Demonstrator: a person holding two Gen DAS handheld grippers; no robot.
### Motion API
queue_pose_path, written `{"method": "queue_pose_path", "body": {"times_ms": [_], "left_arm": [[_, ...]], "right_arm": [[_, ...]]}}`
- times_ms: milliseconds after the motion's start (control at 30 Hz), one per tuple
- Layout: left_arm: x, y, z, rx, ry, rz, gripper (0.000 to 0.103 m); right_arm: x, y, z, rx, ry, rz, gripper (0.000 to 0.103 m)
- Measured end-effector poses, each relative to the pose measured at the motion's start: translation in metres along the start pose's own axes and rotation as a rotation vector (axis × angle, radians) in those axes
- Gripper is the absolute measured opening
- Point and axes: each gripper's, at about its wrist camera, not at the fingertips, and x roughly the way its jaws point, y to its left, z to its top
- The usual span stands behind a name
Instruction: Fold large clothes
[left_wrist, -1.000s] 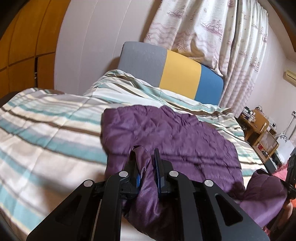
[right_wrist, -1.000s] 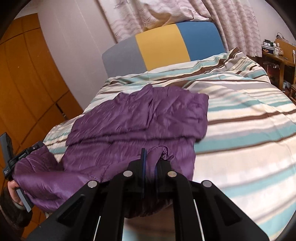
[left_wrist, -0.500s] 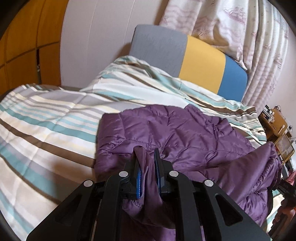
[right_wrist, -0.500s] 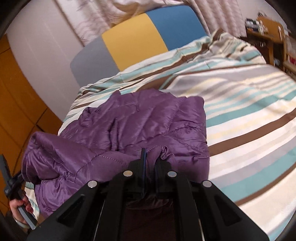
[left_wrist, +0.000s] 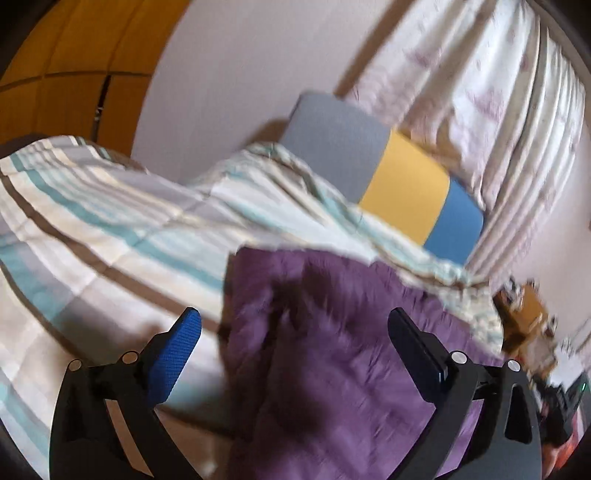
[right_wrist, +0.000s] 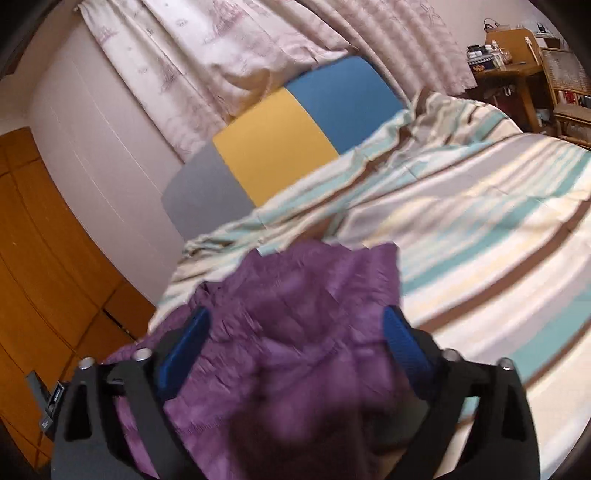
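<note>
Purple quilted jacket (left_wrist: 332, 369) lies loose between both my opening jaws, left gripper (left_wrist: 295, 339) and right gripper (right_wrist: 295, 332) letting go. It rests on the striped bed (right_wrist: 480, 229). Fold just laid; next I regrip an edge.

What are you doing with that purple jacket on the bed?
A person is folding a purple puffy jacket on a bed with a striped blanket, using a gripper in each hand. The left gripper and the right gripper are both opening, letting go of the fabric. The jacket lies loose between the fingers of each one, no longer pinched, bunched up on the blanket near the grey, yellow and blue headboard.
</note>
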Motion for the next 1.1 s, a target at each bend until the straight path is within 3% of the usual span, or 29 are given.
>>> {"method": "queue_pose_path", "body": {"times_ms": [100,167,233,267,300,367,400,467,600,800,1100], "left_arm": [[0.004,0.004,-0.017,0.045,0.034,0.031,0.100],[0.023,0.002,-0.022,0.049,0.128,0.018,0.100],[0.044,-0.004,-0.026,0.080,0.213,0.050,0.100],[0.053,-0.006,-0.028,0.095,0.249,0.065,0.098],[0.059,-0.007,-0.031,0.092,0.273,0.068,0.090],[0.061,-0.016,-0.035,0.134,0.286,0.066,0.075],[0.063,-0.022,-0.038,0.148,0.313,0.042,0.058],[0.060,-0.028,-0.045,0.171,0.328,0.039,0.047],[0.045,-0.029,-0.053,0.200,0.343,0.010,0.039],[0.004,-0.028,-0.077,0.262,0.356,-0.016,0.038],[-0.072,-0.024,-0.122,0.246,0.372,-0.050,0.038]], "right_arm": [[0.008,-0.009,-0.015,0.012,0.080,-0.027,0.101],[0.029,-0.013,-0.026,0.025,0.185,-0.033,0.100],[0.044,-0.012,-0.032,0.022,0.241,-0.042,0.091],[0.048,-0.008,-0.033,0.004,0.235,-0.072,0.082],[0.050,-0.005,-0.034,-0.005,0.236,-0.080,0.075],[0.055,-0.001,-0.036,0.001,0.259,-0.057,0.050],[0.055,0.000,-0.038,0.006,0.269,-0.036,0.046],[0.051,0.007,-0.043,-0.025,0.278,-0.025,0.037],[0.036,0.011,-0.048,-0.056,0.285,-0.016,0.031],[-0.005,0.004,-0.066,-0.063,0.309,0.011,0.030],[-0.089,-0.007,-0.104,-0.085,0.361,0.050,0.030]]}}
